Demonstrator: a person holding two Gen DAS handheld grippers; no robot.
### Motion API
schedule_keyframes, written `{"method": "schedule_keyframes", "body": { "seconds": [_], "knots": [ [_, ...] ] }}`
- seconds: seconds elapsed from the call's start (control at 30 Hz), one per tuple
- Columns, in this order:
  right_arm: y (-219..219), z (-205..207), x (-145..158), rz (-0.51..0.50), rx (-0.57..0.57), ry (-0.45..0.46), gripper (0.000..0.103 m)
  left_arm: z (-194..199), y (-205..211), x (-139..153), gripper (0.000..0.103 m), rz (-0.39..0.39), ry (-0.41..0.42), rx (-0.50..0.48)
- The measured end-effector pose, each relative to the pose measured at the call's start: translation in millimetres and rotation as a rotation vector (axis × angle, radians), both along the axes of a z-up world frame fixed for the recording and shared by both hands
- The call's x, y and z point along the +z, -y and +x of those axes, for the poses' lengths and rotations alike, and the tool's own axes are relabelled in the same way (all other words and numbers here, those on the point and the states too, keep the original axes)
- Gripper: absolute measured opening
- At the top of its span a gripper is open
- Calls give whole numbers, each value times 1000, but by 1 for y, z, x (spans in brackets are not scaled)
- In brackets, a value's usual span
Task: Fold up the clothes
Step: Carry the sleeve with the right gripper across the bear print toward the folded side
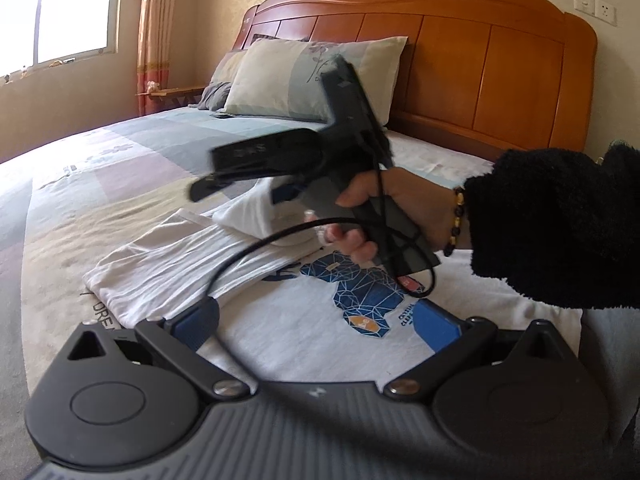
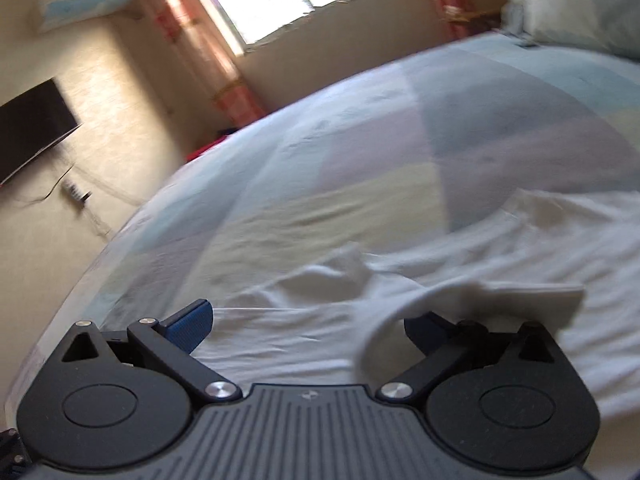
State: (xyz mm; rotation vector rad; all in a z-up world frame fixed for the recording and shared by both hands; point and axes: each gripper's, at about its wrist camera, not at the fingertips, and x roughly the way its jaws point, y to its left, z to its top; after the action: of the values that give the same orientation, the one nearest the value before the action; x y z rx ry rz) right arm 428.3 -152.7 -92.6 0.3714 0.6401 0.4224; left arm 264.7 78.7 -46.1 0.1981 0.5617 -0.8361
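Observation:
A white T-shirt with a blue geometric print lies flat on the bed, and its left side is folded inward. My left gripper stands open low over the shirt's near part, with nothing between its fingers. My right gripper is open and tilted over the wrinkled shirt. A white band of fabric curves in front of its right finger; I cannot tell whether it rests on that finger. In the left wrist view a hand in a black sleeve holds this gripper, blurred, above the shirt's top.
The patchwork bedspread extends left and far. Pillows lean on a wooden headboard. A black cable loops from the right gripper across the shirt. A window and a wall screen lie beyond the bed.

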Motion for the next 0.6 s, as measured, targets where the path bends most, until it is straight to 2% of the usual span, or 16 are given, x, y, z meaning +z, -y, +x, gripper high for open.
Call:
{"method": "schedule_keyframes", "body": {
  "seconds": [0.17,0.3,0.57,0.6],
  "knots": [
    [-56,8,3,-138,172,20,103,1,0,-1,102,3,-11,21],
    [-86,4,-11,-288,277,5,103,2,-4,1,102,-16,-14,32],
    [-83,-12,-22,-403,219,-32,103,5,-2,5,102,-14,-12,43],
    [-77,-11,-24,-393,193,-43,103,5,-2,5,102,-16,-12,42]
  ]
}}
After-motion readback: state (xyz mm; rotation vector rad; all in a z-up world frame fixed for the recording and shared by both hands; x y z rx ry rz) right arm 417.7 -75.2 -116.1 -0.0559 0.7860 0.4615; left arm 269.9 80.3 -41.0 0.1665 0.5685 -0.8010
